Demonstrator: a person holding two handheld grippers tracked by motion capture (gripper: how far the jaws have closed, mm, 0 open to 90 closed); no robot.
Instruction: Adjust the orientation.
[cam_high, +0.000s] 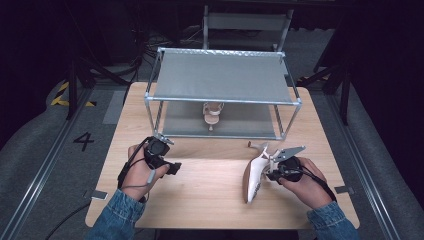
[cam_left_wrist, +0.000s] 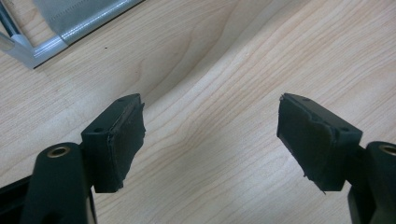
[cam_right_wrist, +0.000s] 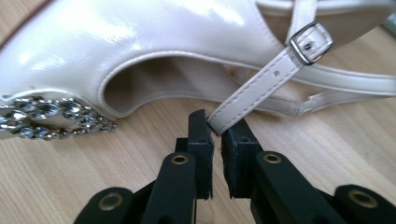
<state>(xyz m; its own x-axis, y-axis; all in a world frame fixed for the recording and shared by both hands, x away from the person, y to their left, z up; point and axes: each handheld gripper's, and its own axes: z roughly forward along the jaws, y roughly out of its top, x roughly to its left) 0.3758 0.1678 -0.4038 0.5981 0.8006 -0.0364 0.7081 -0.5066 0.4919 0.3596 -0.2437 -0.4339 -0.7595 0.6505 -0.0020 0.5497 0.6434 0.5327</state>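
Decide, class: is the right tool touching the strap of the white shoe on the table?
Touching. The right gripper view shows the right tool with its jaws nearly closed, pinching the end of the strap of the white shoe between them.

A light wooden table (cam_high: 210, 200) stands on grey floor (cam_high: 40, 150), dark surroundings and a grey chair (cam_high: 247, 22) behind.

This looks like a lab or recording studio rather than a home. A small wooden table (cam_high: 210, 195) stands alone on grey carpet, with dark surroundings on all sides. Metal rails (cam_high: 45, 165) run along the floor, a number four (cam_high: 83, 141) is marked on it beside yellow-black hazard tape (cam_high: 62, 95), and loose cables (cam_high: 150, 42) lie behind a bare metal shoe rack (cam_high: 222, 75).
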